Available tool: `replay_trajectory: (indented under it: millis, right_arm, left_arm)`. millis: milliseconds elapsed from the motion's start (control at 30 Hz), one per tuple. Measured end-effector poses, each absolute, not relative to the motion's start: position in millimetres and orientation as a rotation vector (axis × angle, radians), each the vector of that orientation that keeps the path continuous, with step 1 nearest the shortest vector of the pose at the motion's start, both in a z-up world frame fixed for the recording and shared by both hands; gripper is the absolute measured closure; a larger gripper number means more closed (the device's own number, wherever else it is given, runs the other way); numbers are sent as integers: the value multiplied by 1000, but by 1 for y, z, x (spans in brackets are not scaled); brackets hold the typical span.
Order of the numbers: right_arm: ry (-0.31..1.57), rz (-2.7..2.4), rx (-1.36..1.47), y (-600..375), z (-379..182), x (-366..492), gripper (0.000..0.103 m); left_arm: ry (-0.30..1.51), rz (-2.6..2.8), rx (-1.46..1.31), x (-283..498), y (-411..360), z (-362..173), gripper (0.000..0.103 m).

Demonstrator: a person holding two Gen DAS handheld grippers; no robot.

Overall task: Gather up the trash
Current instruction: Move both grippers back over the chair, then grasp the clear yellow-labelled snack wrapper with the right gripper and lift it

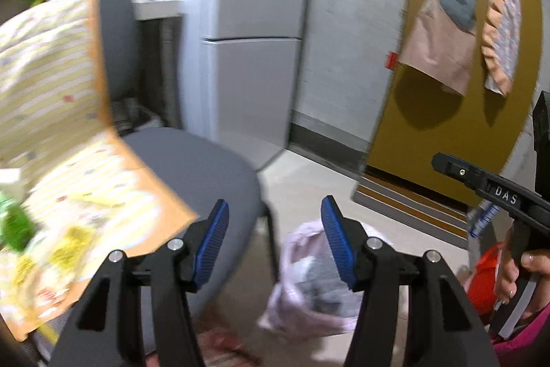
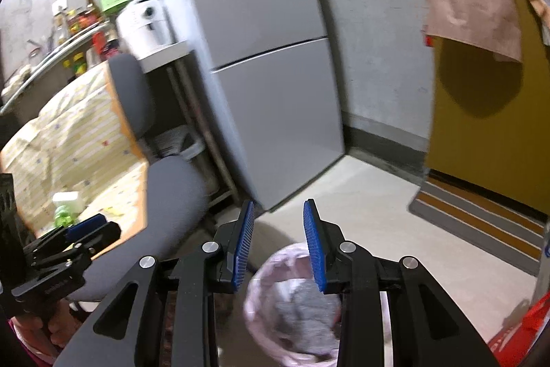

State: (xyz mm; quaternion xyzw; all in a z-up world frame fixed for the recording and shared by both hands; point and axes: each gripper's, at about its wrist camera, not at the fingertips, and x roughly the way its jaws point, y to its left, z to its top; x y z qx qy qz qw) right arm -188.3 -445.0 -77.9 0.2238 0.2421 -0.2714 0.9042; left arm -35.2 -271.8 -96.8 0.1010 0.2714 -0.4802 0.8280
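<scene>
A pale pink plastic trash bag (image 1: 309, 281) with grey and white scraps inside sits open on the floor beside the chair. My left gripper (image 1: 275, 243) hovers above and in front of it, jaws open with nothing between the blue pads. My right gripper (image 2: 279, 246) hangs over the same trash bag (image 2: 292, 308), also open and empty, its gap narrower. On the table to the left lie a green bottle (image 2: 63, 215) and a white crumpled item (image 2: 67, 198).
A grey office chair (image 1: 192, 167) stands between the table with the yellow striped cloth (image 1: 51, 92) and the bag. A white fridge (image 2: 268, 92) stands behind, a yellow door (image 1: 447, 126) at right. A red object (image 2: 515, 332) lies at the floor's right edge.
</scene>
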Motion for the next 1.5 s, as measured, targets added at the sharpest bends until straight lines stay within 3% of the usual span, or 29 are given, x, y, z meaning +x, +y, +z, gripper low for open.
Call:
replay_trajectory:
  millis: [200,467,700,967,1400,1500]
  right_arm:
    - [522,-381,403,-395,-63,-130,70]
    - [584,-143,318,-323,-53,-47,58]
    - [653,-27,283,-274,-62,3,56]
    - [671,-46,265,-272,-64,7,55]
    - [737,-43,341,-286,-92,25,46]
    - [756,-27,351,-287,-98,36,34]
  left_arm:
    - [548,-844,169,-14,-196,-84,45]
    - [556,-601,123,26,-107,-84,39]
    - [611,-407,99,85,-49,-103,39]
    - [778,-384,105,156,-53,-143,39]
    - [820,-728,188,80,-125,-155,39]
    - [794,-752,191,67,-128,-149,39]
